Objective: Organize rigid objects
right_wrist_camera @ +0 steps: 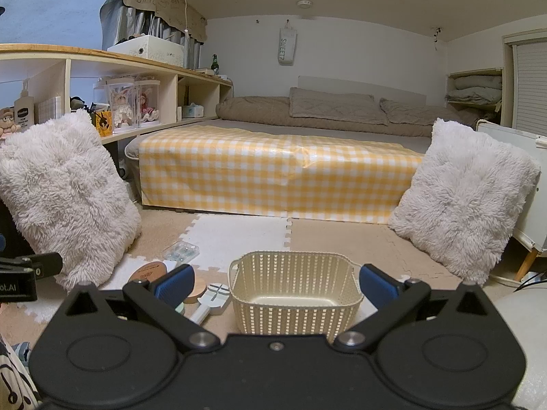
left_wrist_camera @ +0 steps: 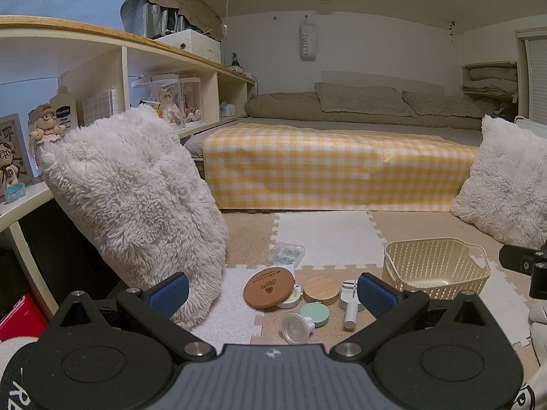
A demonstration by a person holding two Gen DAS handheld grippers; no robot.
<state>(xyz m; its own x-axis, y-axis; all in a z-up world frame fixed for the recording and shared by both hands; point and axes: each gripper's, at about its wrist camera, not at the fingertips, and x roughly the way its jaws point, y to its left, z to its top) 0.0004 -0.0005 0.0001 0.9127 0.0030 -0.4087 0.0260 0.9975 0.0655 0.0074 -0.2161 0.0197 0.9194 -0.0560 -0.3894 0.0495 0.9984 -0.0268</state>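
A cluster of small objects lies on the foam floor mat: a cork coaster point(left_wrist_camera: 269, 284) leaning on a white round case point(left_wrist_camera: 290, 300), a wooden lid point(left_wrist_camera: 320, 289), a mint round compact point(left_wrist_camera: 315, 313), a clear plastic cap point(left_wrist_camera: 294, 328), a white handled tool point(left_wrist_camera: 351, 302) and a clear box point(left_wrist_camera: 286, 253). My left gripper point(left_wrist_camera: 271, 294) hovers open just before them, holding nothing. The cream woven basket point(right_wrist_camera: 294, 294) stands empty, framed by my open right gripper point(right_wrist_camera: 276, 285). The same basket point(left_wrist_camera: 436, 266) sits right of the cluster.
A fluffy white pillow point(left_wrist_camera: 136, 205) leans at the left against a shelf unit point(left_wrist_camera: 102, 68); another pillow point(right_wrist_camera: 465, 198) leans at the right. A low bed with a yellow checked cover point(right_wrist_camera: 280, 177) runs behind. A white cabinet point(right_wrist_camera: 526, 177) stands at far right.
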